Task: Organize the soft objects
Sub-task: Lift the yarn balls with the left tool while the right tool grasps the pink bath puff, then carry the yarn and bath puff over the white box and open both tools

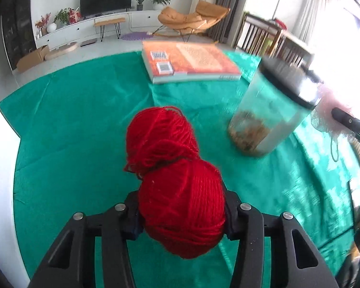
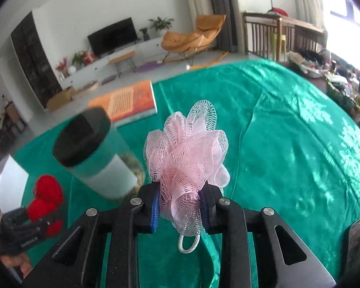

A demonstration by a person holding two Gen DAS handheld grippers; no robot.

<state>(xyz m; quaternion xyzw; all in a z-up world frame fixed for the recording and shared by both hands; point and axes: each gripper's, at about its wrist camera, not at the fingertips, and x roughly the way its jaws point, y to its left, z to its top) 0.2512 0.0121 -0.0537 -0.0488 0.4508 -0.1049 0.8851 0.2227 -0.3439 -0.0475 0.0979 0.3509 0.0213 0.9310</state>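
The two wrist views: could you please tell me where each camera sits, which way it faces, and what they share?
Left wrist: on the left gripper, looking forward and down over its fingers, shut on the red yarn, towards the green cloth; the right gripper's tip shows at the right edge.
Right wrist: on the right gripper, angled down over fingers shut on the pink mesh pouf; the left gripper and yarn show lower left.
Shared: the black-lidded jar, orange book, cloth and living room.

Red yarn skein [image 1: 177, 187], pinched mid-length, and a fluffy pink mesh bath pouf [image 2: 186, 158] both held above green cloth.
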